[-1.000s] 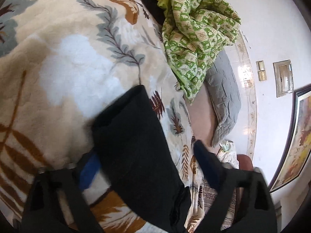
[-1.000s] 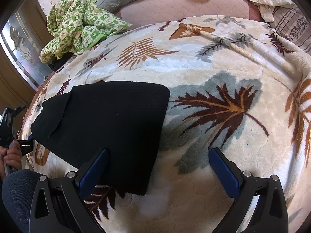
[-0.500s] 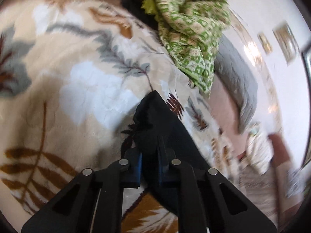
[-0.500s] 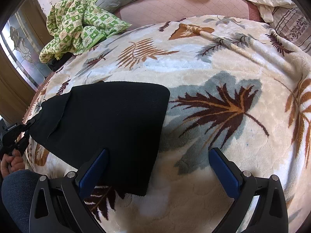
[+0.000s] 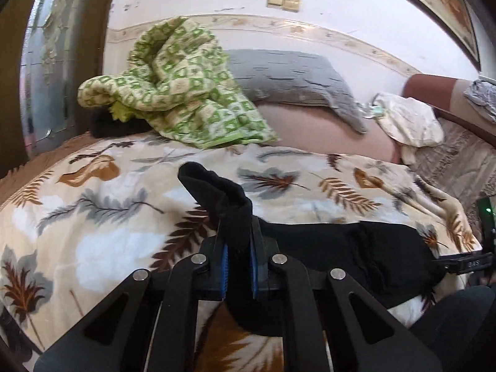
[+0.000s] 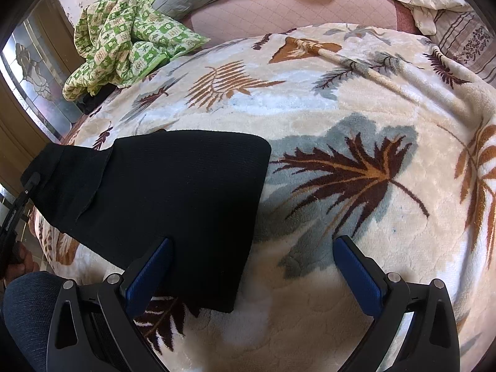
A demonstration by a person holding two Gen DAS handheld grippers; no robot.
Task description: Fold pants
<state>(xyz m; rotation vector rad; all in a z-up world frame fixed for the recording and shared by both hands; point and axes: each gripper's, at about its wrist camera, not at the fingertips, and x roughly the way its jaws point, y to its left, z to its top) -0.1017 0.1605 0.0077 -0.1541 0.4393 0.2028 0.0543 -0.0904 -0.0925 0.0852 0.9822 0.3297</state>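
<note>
The black pants [image 6: 173,186] lie folded on a leaf-patterned blanket [image 6: 356,117]. My left gripper [image 5: 238,266] is shut on the left end of the pants [image 5: 341,248], and a pinched corner sticks up above its fingers. In the right wrist view the left gripper [image 6: 24,195] holds that raised end at the far left. My right gripper [image 6: 252,266] is open and empty, low over the near right edge of the pants, with its left finger [image 6: 148,269] over the cloth and its right finger [image 6: 359,269] over the blanket.
A green checked quilt [image 5: 176,93] is heaped at the bed's far left, over a dark item. A grey pillow [image 5: 294,77] and cream cloth [image 5: 406,121] lie by the wall. My knee [image 6: 28,310] is at the near left edge.
My left gripper closed on the left end of the pants and lifted it, turning toward the wall. My right gripper stayed open in place.
</note>
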